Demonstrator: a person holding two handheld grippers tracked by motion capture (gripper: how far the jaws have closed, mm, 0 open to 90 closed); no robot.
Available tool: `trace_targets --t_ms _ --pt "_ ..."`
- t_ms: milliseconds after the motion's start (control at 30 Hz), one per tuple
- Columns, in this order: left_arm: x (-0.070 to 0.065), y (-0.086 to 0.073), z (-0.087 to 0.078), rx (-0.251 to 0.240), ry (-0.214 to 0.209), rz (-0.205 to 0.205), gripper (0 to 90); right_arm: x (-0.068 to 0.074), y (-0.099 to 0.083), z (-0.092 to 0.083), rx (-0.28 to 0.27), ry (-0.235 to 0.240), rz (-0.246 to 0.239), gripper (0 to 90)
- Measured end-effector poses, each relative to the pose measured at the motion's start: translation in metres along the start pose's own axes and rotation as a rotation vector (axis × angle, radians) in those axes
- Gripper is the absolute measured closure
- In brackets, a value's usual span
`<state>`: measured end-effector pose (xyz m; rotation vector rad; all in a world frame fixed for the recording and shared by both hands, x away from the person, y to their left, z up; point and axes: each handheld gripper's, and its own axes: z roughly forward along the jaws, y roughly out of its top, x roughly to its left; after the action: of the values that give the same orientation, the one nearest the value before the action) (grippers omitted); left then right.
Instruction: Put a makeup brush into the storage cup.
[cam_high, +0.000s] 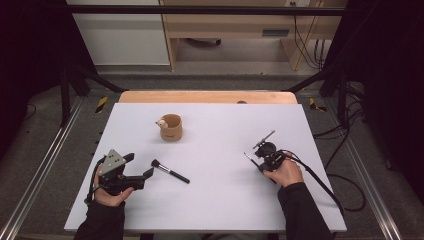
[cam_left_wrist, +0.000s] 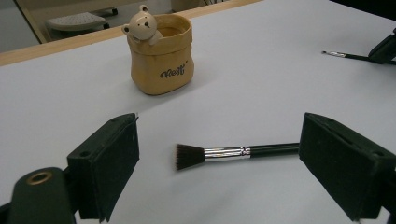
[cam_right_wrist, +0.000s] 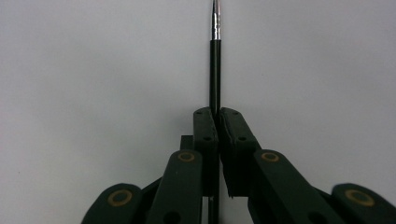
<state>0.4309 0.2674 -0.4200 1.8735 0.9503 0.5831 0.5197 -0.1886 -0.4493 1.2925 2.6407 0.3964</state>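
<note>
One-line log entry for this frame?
left hand-held gripper: open, straddling flat brush | right hand-held gripper: shut on thin brush | bear cup: upright

- tabletop (cam_high: 220, 200): white sheet over a wood board, wood edge showing along the far side
- pot (cam_high: 171, 127): tan, sack-shaped, small bear figure on the rim, upright, far-left of centre; dark script on its side in the left gripper view (cam_left_wrist: 161, 56)
- brush (cam_high: 170, 171): flat on the sheet, near-left, bristles pointing left, black handle, silver ferrule; well apart from the pot (cam_left_wrist: 224, 152)
</note>
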Motion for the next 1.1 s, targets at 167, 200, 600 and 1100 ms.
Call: trace_targets --t_ms 167,200,600,1100 --pt "0.000 0.000 0.000 0.000 -0.001 0.000 11.5 0.000 -0.001 0.000 -0.008 -0.002 -0.001 85.8" --pt "-0.001 0.000 0.000 0.000 -0.001 0.000 11.5 0.000 -0.001 -0.001 -0.006 -0.001 -0.001 85.8" --pt "-0.001 0.001 0.000 -0.003 0.000 0.001 11.5 0.005 -0.006 -0.018 -0.074 0.048 0.008 85.9" --pt "-0.006 0.003 0.000 -0.007 -0.011 -0.001 11.5 0.023 -0.021 -0.037 -0.254 0.133 0.027 85.8"
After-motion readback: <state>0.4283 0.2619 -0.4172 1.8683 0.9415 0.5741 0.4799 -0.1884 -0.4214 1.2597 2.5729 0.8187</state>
